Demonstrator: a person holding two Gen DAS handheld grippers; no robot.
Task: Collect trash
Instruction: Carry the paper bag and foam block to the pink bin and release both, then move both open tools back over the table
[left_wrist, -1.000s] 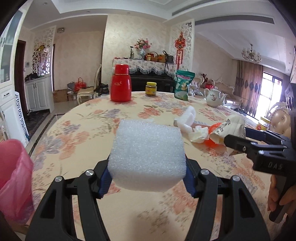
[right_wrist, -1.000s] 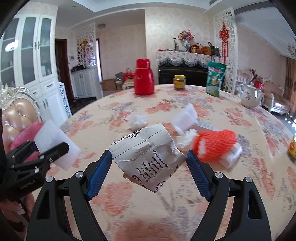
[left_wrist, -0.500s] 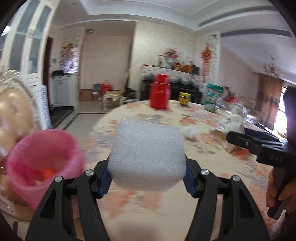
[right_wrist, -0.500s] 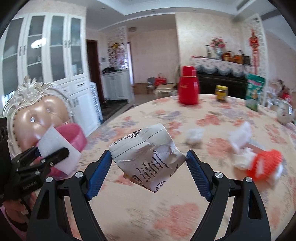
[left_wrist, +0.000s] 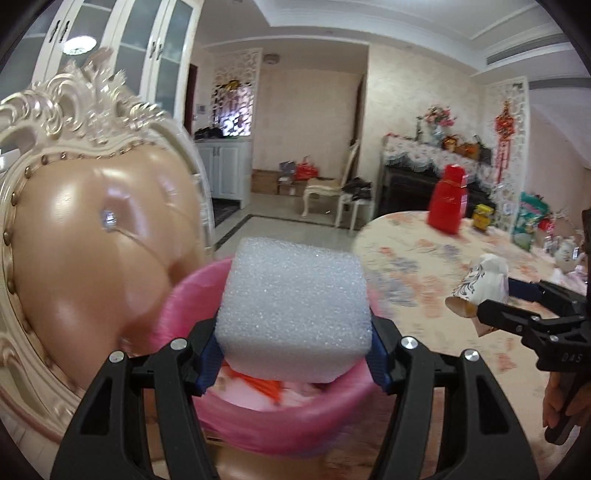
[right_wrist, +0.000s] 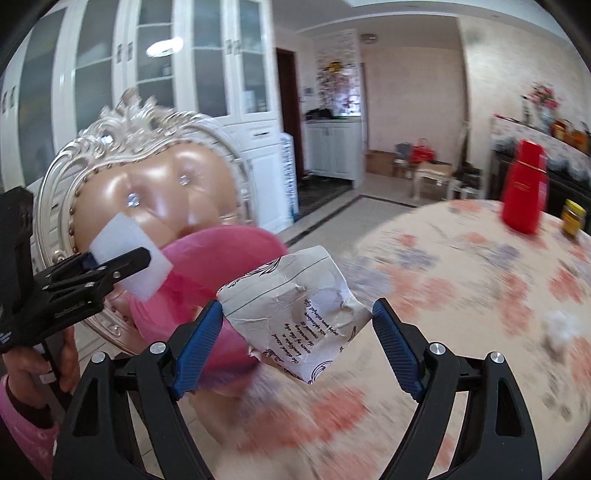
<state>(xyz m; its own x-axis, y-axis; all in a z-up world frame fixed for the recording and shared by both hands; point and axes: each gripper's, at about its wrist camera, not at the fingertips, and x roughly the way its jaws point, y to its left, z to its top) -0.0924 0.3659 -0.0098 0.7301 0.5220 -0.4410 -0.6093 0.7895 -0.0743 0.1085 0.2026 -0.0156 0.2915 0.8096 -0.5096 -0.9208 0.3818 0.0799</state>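
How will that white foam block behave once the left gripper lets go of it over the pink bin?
The foam block looks airy, so probably very light and slow-falling. Its boxy shape suggests it won't roll. It may bounce off the trash in the bin.

The white foam block (left_wrist: 293, 314) between the left gripper (left_wrist: 293, 363) pads hides most of the pink bin's (left_wrist: 280, 417) opening below it (only orange scraps peek out). Ahead of the right gripper (right_wrist: 297, 347), the floral tablecloth (right_wrist: 461, 295) is motion-blurred, and the crumpled paper's (right_wrist: 295, 314) print is too small to read.
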